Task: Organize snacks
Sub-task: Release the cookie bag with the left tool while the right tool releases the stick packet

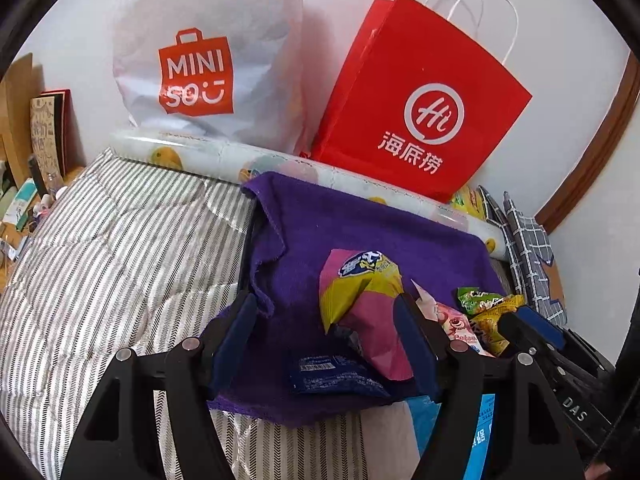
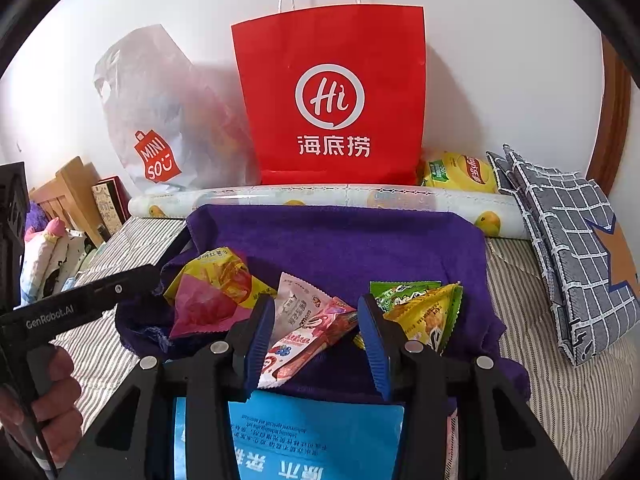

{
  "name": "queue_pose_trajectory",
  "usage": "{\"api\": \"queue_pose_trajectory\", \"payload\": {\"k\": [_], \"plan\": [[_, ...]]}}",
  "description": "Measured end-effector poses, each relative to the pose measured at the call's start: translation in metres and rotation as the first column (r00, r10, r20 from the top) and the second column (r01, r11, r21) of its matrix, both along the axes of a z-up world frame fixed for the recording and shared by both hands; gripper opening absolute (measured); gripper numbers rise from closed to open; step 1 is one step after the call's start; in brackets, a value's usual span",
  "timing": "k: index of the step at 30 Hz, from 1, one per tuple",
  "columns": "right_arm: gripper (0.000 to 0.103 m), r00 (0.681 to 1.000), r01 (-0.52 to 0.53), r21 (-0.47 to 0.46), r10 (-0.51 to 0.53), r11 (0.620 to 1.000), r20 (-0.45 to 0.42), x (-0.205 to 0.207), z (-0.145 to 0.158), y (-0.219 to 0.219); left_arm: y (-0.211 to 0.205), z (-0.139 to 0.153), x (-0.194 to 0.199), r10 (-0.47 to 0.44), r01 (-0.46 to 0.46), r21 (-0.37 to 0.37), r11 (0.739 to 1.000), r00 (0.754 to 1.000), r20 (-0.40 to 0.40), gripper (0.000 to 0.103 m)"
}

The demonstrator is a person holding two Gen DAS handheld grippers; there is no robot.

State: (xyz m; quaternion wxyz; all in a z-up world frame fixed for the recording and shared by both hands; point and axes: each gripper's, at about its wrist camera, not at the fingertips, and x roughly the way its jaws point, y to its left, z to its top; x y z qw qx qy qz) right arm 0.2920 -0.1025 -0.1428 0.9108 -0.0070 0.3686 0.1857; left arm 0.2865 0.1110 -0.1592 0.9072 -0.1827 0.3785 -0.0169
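Several snack packets lie on a purple cloth (image 1: pixel 320 220) spread over striped bedding. My left gripper (image 1: pixel 326 336) is open over the cloth. A pink and yellow packet (image 1: pixel 360 292) lies between its fingers, close to the right one, untouched, with a dark blue packet (image 1: pixel 332 376) under it. My right gripper (image 2: pixel 316 340) stands part open over a pink and white packet (image 2: pixel 308 336) lying on the cloth between its fingers. A green and yellow packet (image 2: pixel 424 308) rests just right of it. A light blue flat packet (image 2: pixel 316 440) sits beneath the right gripper.
A red paper bag (image 2: pixel 328 92) and a white Miniso bag (image 1: pixel 200 68) stand against the wall behind a fruit-print roll (image 2: pixel 320 196). A yellow chips bag (image 2: pixel 460 172) and checked grey fabric (image 2: pixel 568 248) lie at the right. A person's hand (image 2: pixel 52 400) holds the left gripper.
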Motion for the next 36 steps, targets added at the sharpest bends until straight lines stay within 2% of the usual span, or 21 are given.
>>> {"api": "queue_pose_trajectory", "payload": {"k": [4, 7, 10, 18, 22, 26, 28, 32, 36], "plan": [[0.041, 1.0, -0.018, 0.019, 0.017, 1.0, 0.024, -0.013, 0.011, -0.004, 0.001, 0.003, -0.002, -0.004, 0.004, -0.013, 1.0, 1.0, 0.01, 0.07], [0.041, 1.0, -0.002, 0.045, 0.002, 0.999, 0.006, -0.023, 0.015, -0.015, -0.001, 0.005, -0.004, -0.017, 0.017, -0.022, 1.0, 1.0, 0.009, 0.07], [0.041, 0.999, 0.044, 0.016, -0.044, 0.999, 0.005, -0.035, 0.013, -0.029, -0.005, 0.007, -0.006, -0.033, 0.033, -0.026, 0.999, 0.999, 0.013, 0.07], [0.041, 0.989, 0.13, -0.016, -0.131, 0.991, -0.073, -0.069, -0.006, -0.065, -0.022, 0.009, -0.013, -0.058, 0.057, 0.031, 0.998, 0.998, 0.03, 0.07], [0.041, 0.983, 0.142, 0.022, -0.138, 0.99, -0.119, -0.089, -0.009, -0.076, -0.027, 0.009, -0.02, -0.066, 0.065, 0.046, 0.997, 0.997, 0.034, 0.07], [0.041, 0.98, 0.137, 0.012, -0.134, 0.99, -0.15, -0.111, -0.013, -0.071, -0.03, 0.008, -0.035, -0.069, 0.065, 0.061, 0.996, 0.996, 0.054, 0.07], [0.041, 0.978, 0.127, 0.019, -0.122, 0.992, -0.168, -0.12, -0.018, -0.067, -0.031, 0.003, -0.045, -0.055, 0.05, 0.1, 0.994, 0.997, 0.047, 0.07], [0.041, 0.975, 0.114, 0.023, -0.108, 0.993, -0.193, -0.134, -0.026, -0.058, -0.025, -0.005, -0.065, -0.052, 0.048, 0.112, 0.993, 0.998, 0.038, 0.07], [0.041, 0.967, 0.182, 0.018, -0.176, 0.983, -0.185, -0.125, -0.027, -0.069, -0.019, -0.013, -0.081, -0.041, 0.036, 0.14, 0.99, 0.999, 0.035, 0.07]]}}
